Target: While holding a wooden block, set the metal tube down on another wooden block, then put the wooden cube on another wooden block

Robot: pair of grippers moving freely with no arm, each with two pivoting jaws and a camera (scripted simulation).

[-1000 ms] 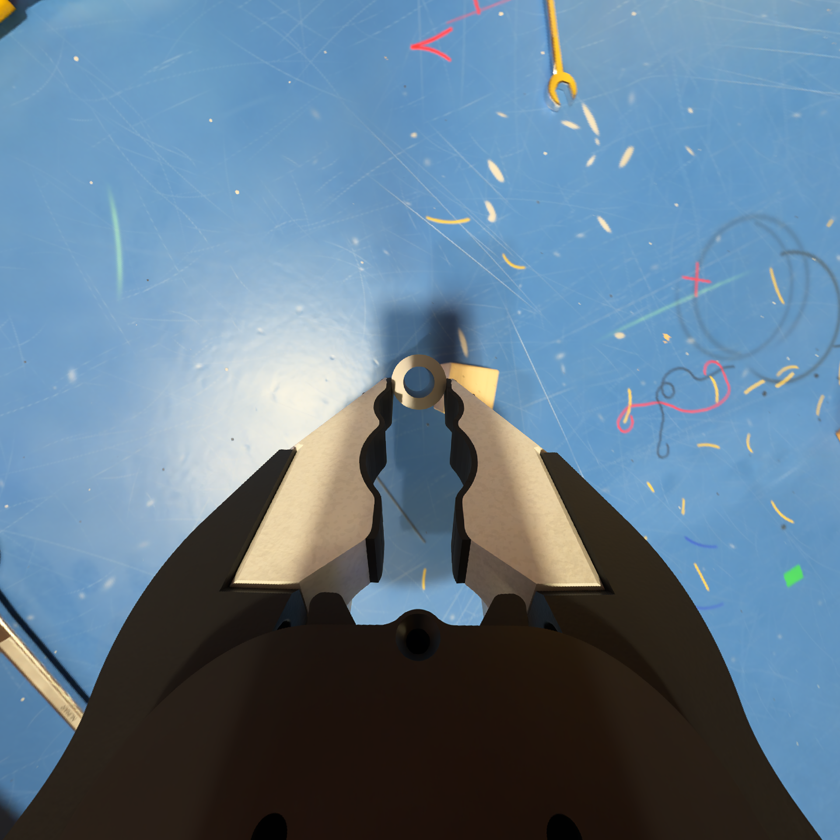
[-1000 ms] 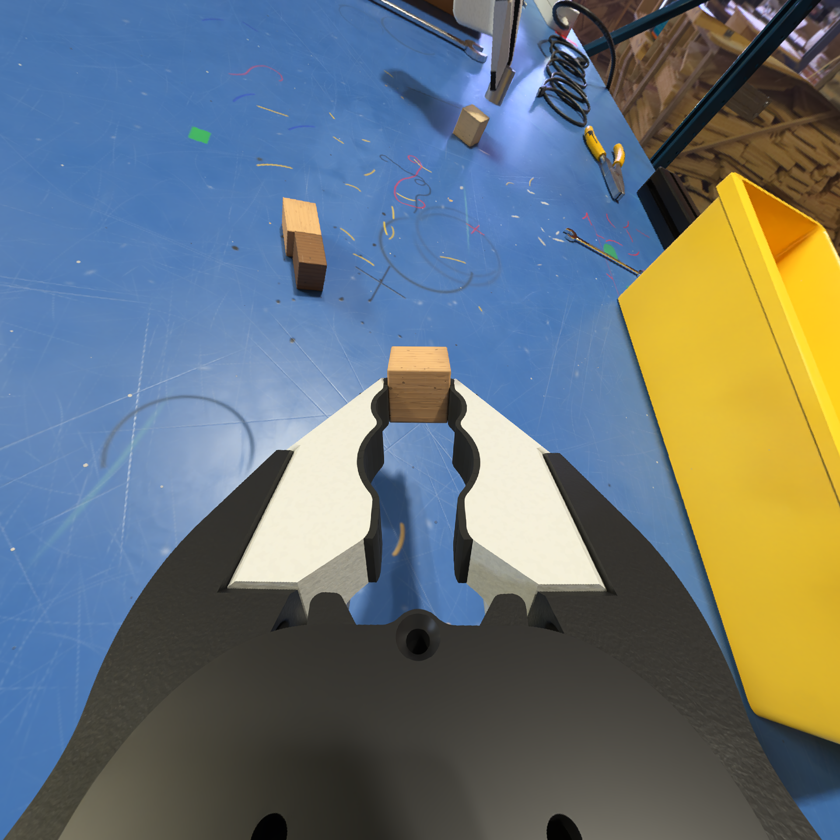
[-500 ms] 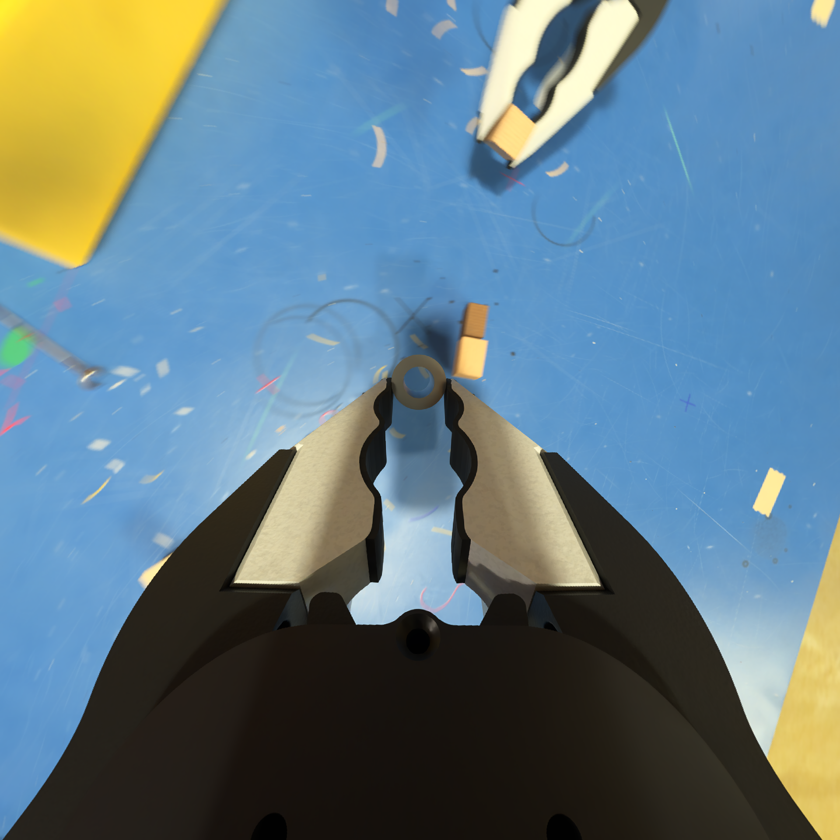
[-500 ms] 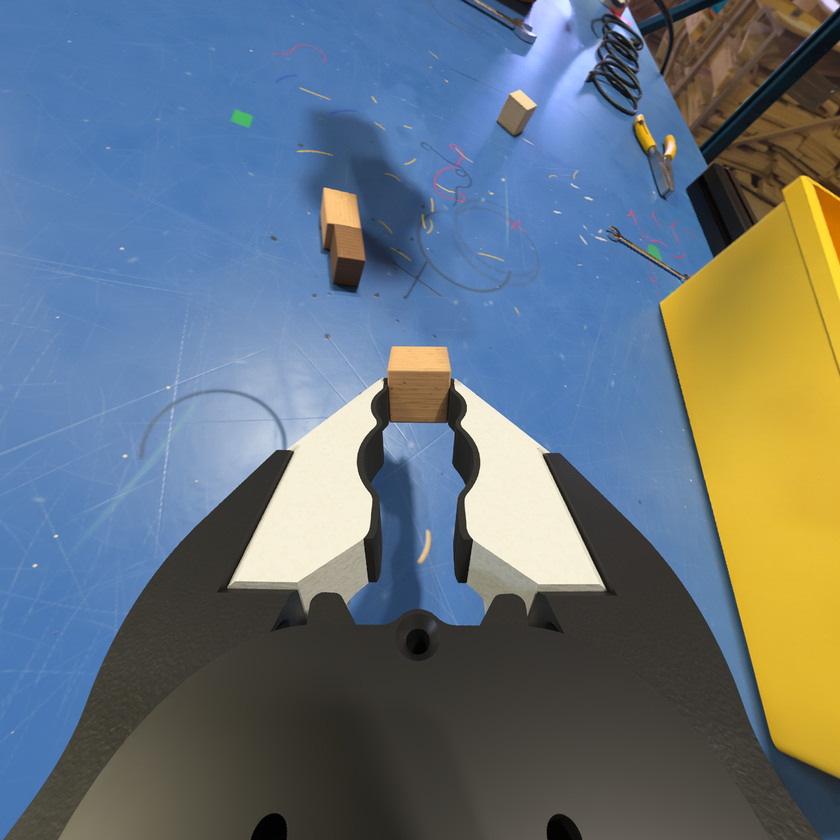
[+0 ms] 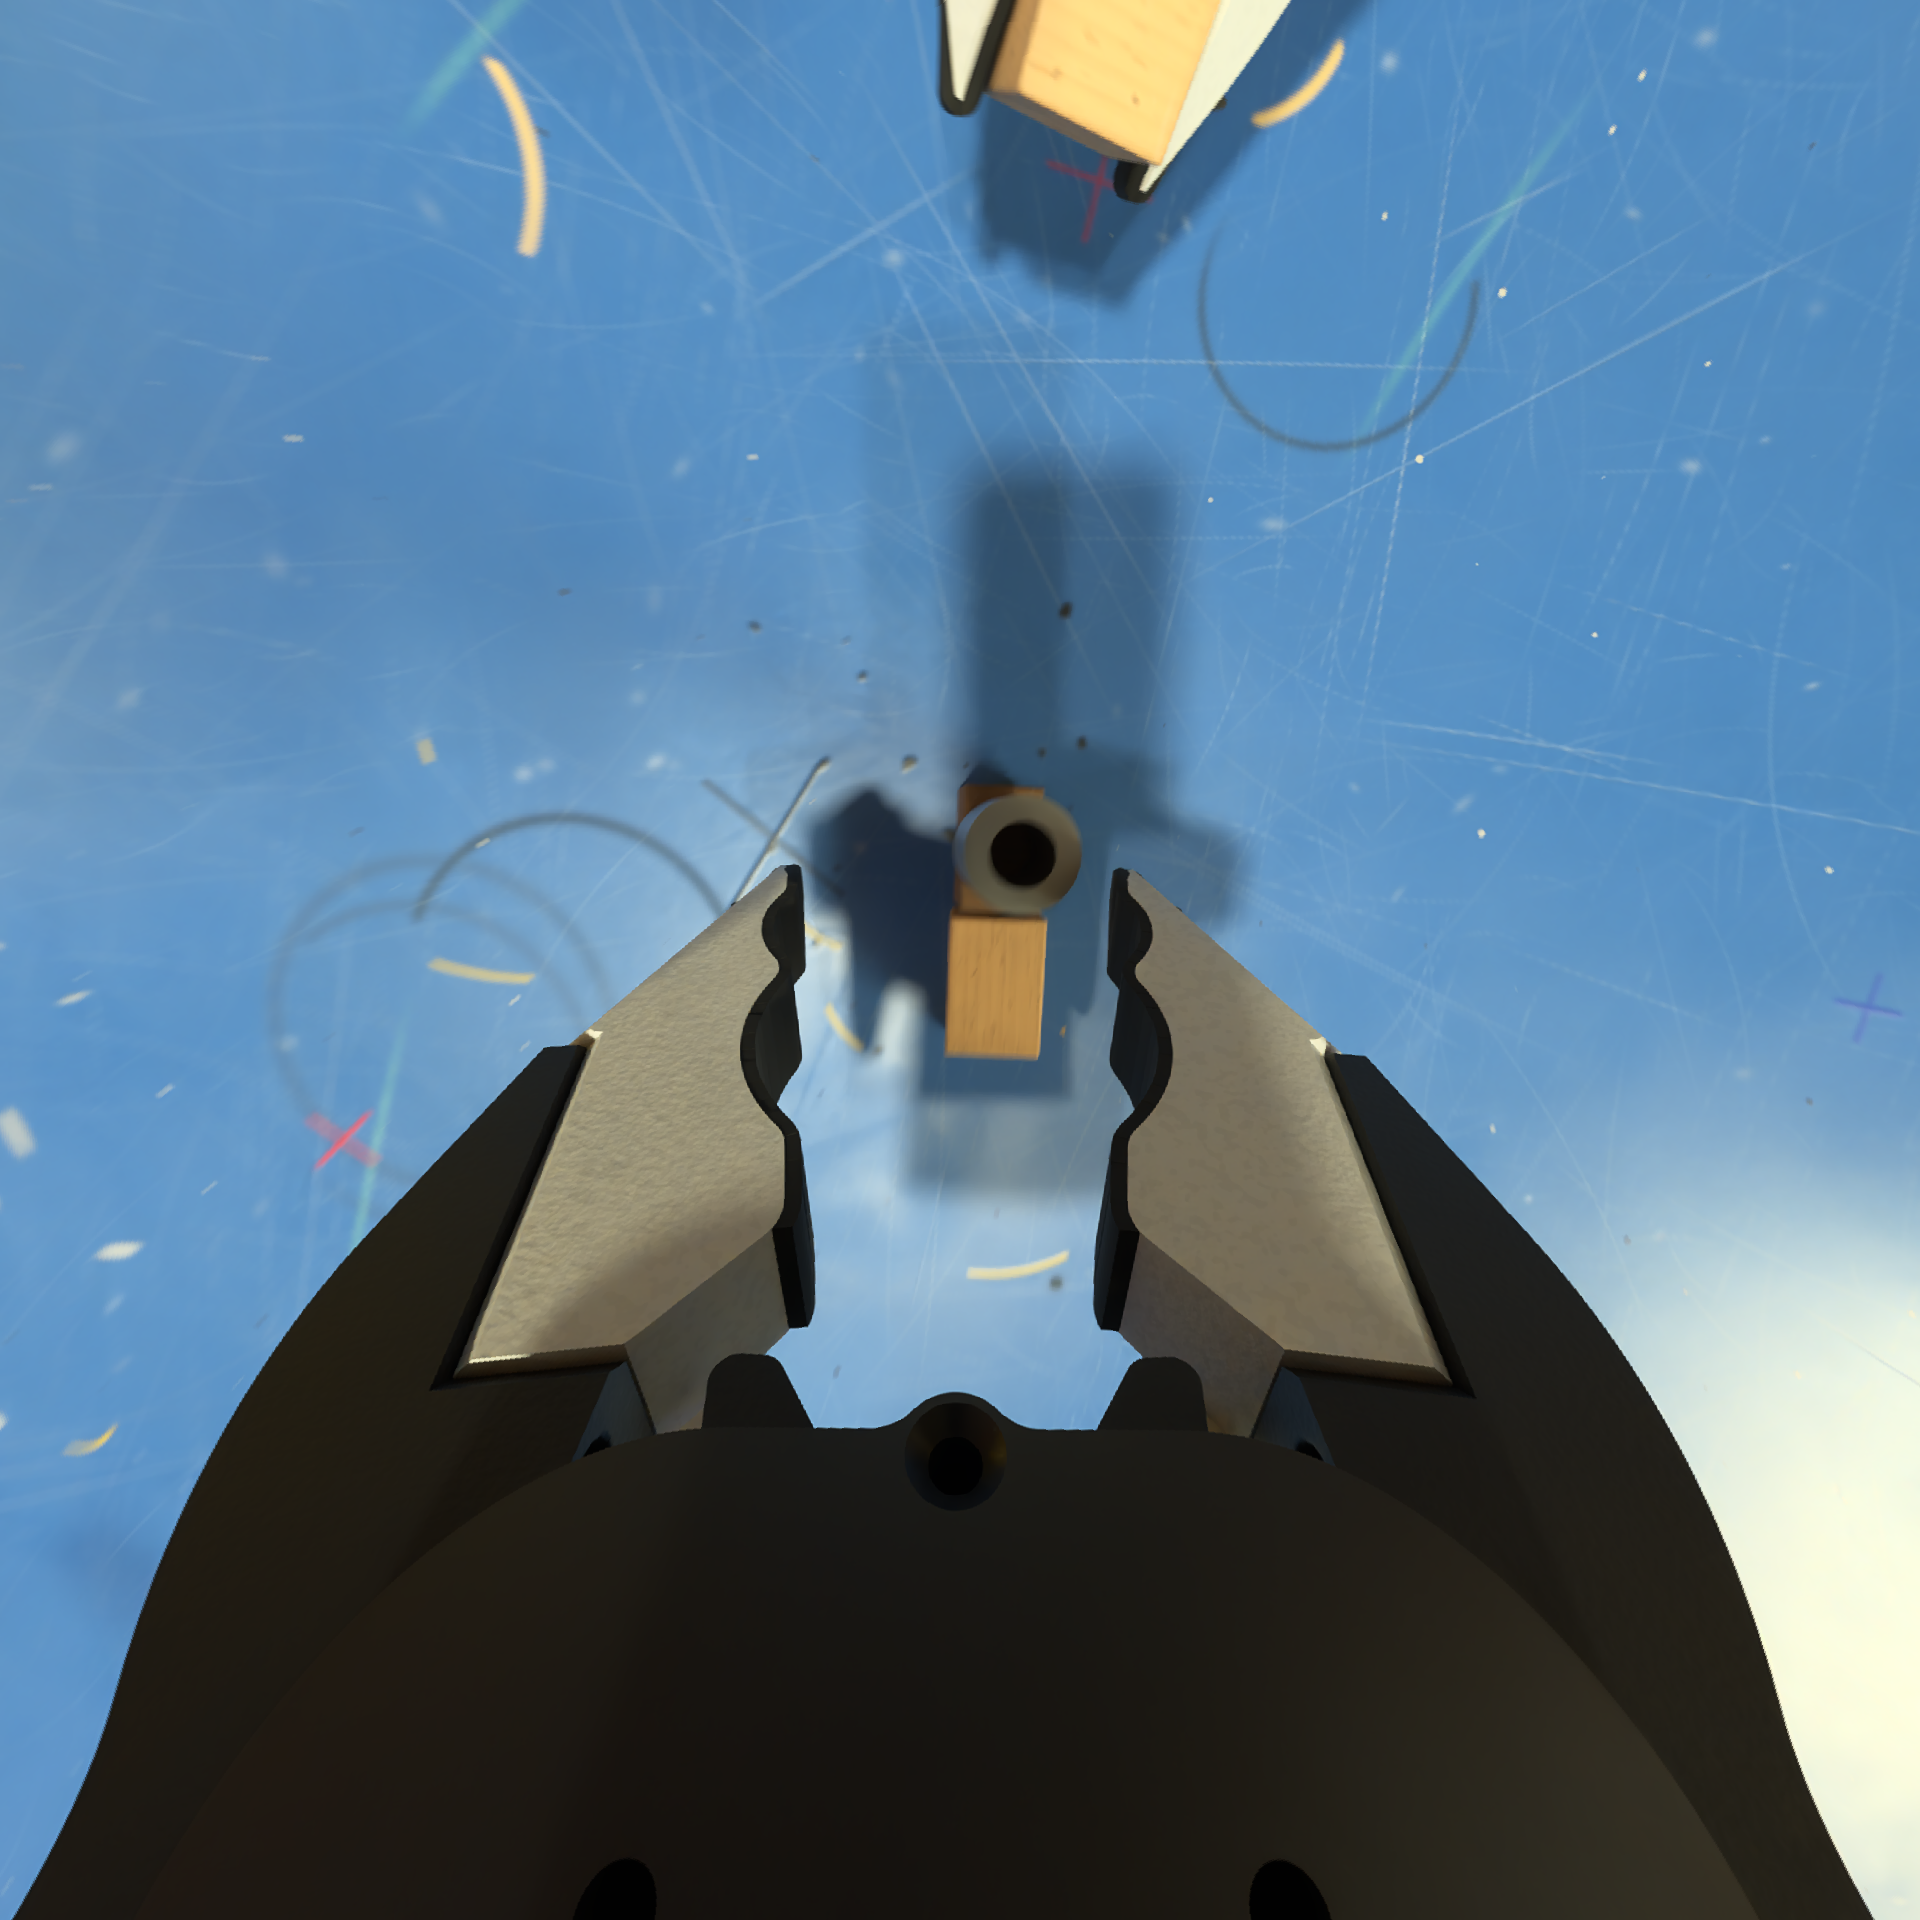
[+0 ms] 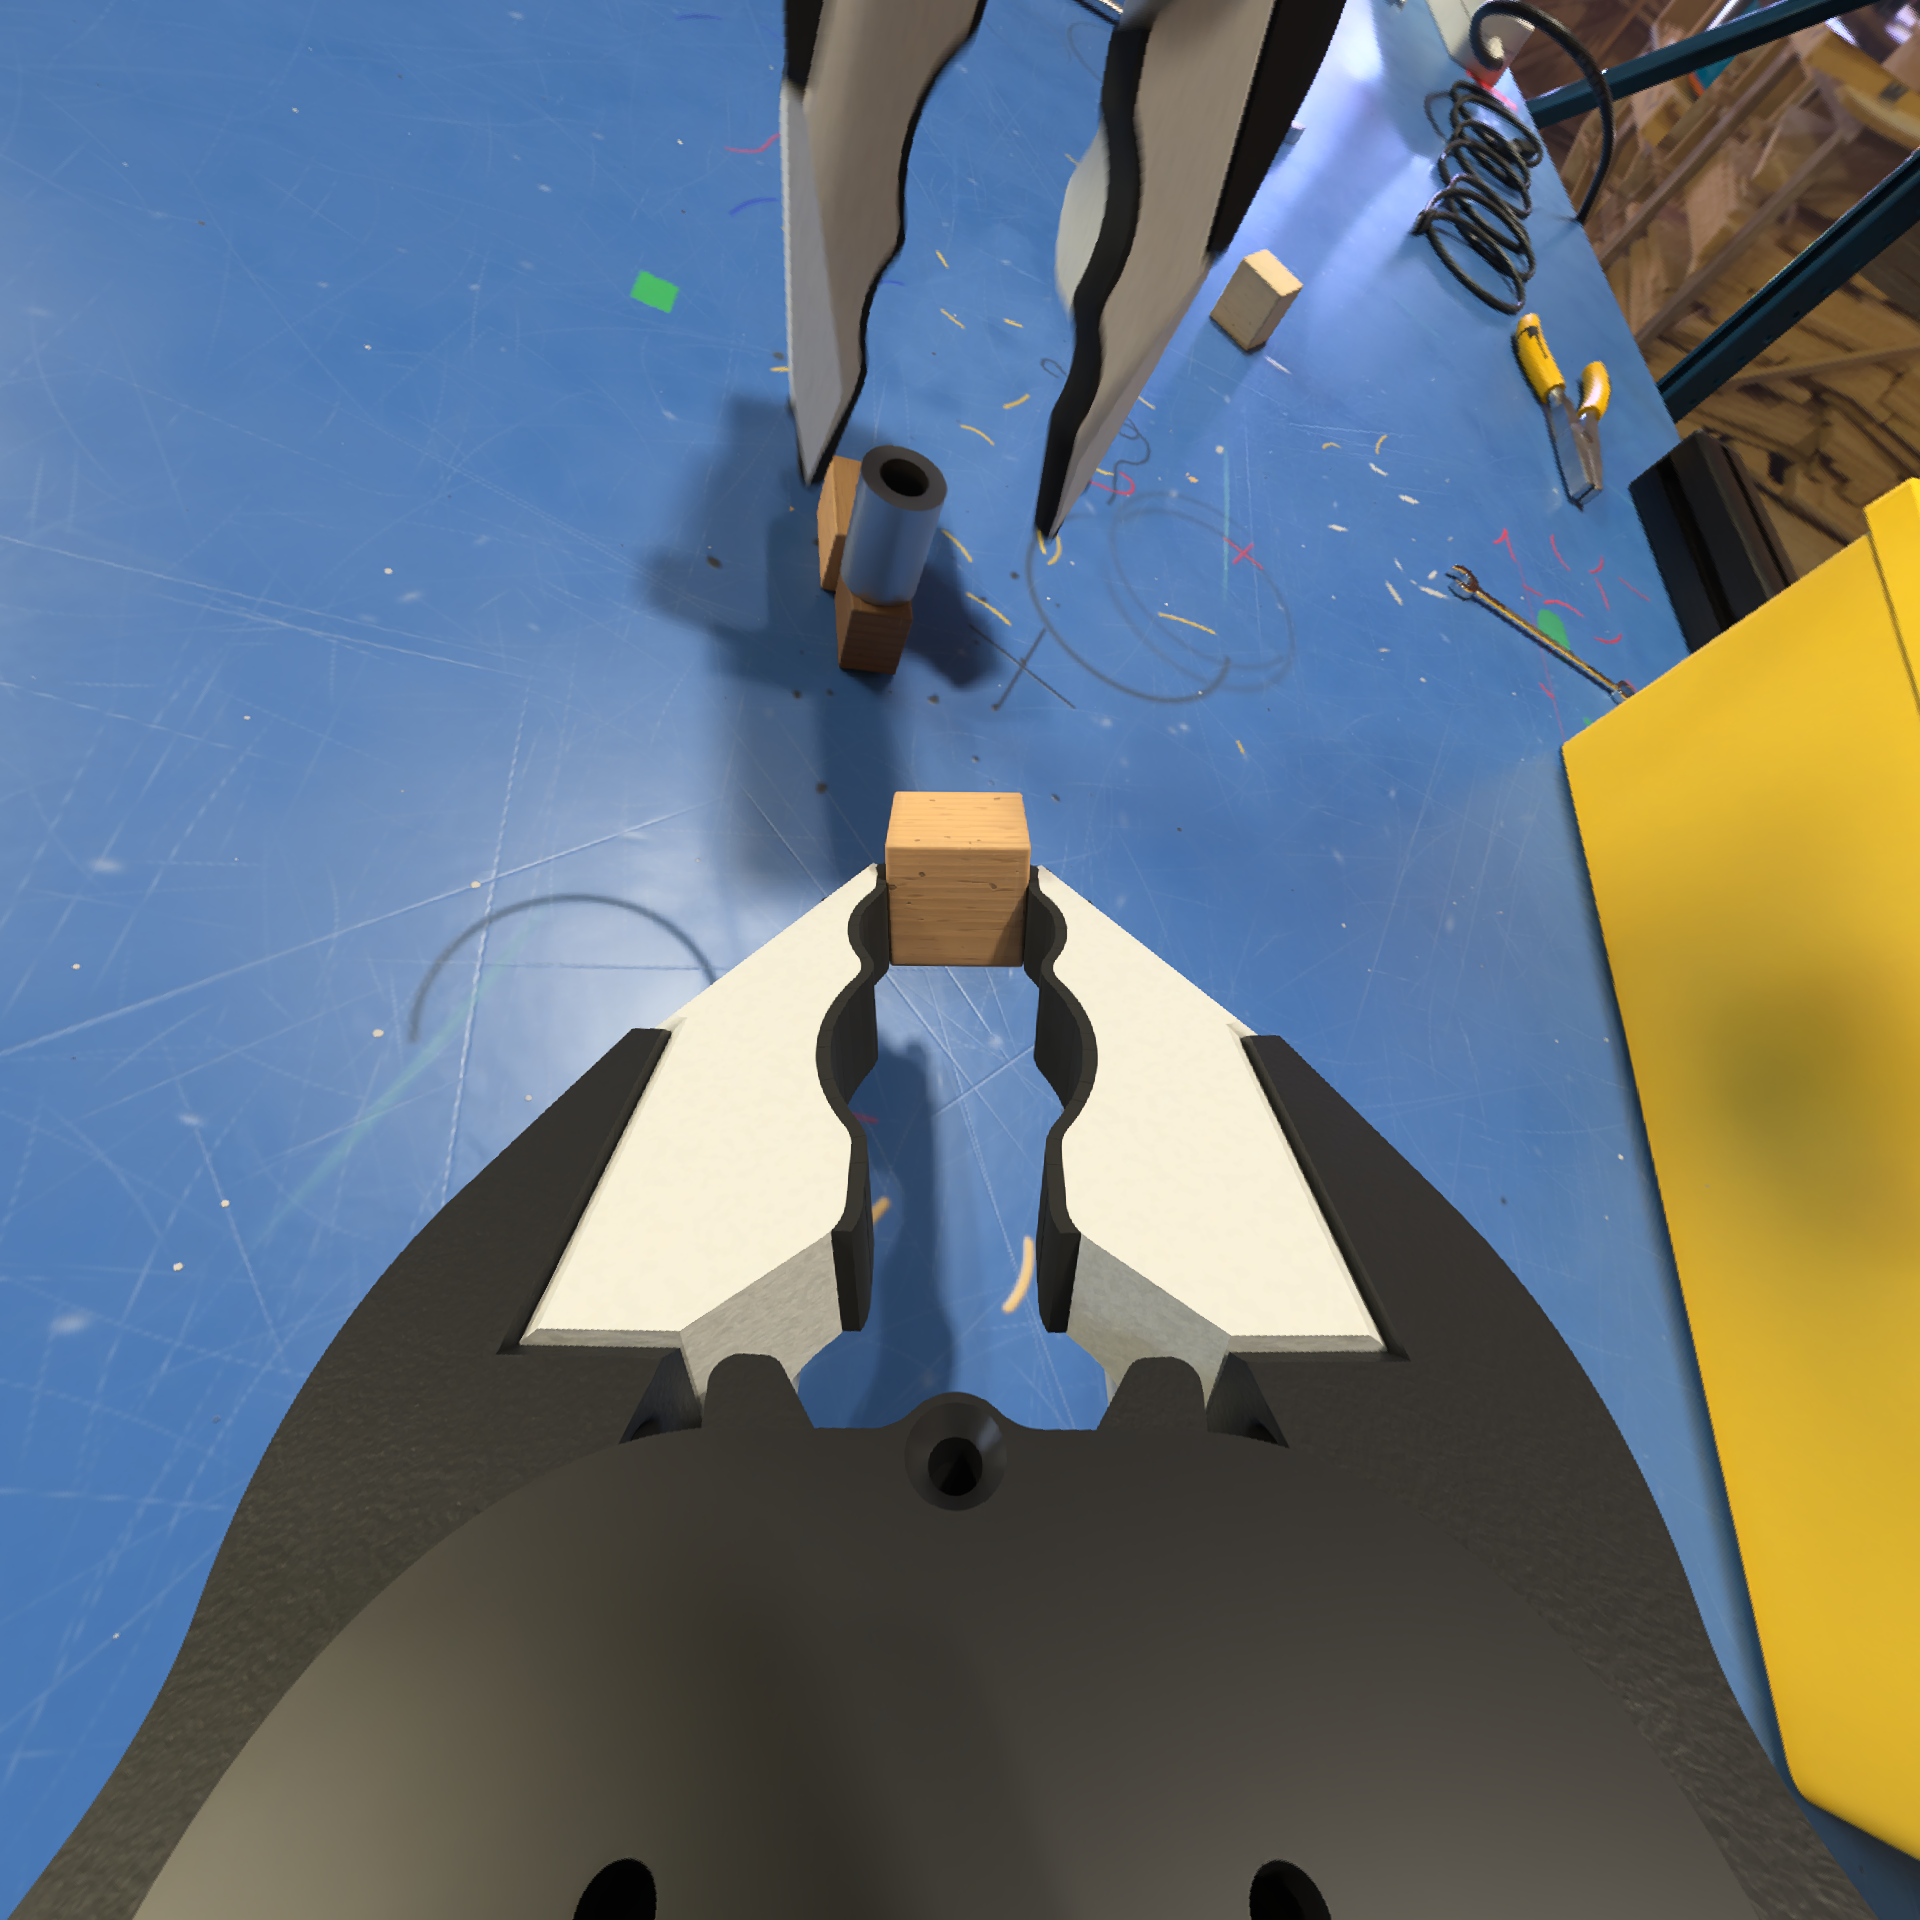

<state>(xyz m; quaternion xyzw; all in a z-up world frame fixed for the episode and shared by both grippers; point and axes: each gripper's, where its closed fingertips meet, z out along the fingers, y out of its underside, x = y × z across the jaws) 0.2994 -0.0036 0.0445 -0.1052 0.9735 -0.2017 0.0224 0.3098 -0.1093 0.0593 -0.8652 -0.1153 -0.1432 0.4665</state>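
Observation:
My left gripper (image 5: 956, 894) is open and empty, pointing down over the blue table. The grey metal tube (image 5: 1018, 854) stands upright and free between and just beyond its fingertips, on one of two adjoining wooden blocks (image 5: 994, 987). In the right wrist view the tube (image 6: 891, 525) rests on the nearer block (image 6: 871, 632), with the left gripper (image 6: 930, 499) straddling it, apart from it. My right gripper (image 6: 956, 883) is shut on the wooden cube (image 6: 956, 894), held above the table short of the blocks. The cube also shows at the top of the left wrist view (image 5: 1101, 62).
A yellow bin (image 6: 1766, 1039) runs along the right side. A pale wooden block (image 6: 1255, 299), a black coiled cable (image 6: 1481, 197), a yellow-handled tool (image 6: 1558, 405) and a thin spanner (image 6: 1538, 634) lie farther off on the scratched blue table (image 6: 312, 727).
My left gripper has come over the two blocks, opened and let go of the tube, which now stands on a block. My right gripper still holds the cube and has moved nearer the blocks.

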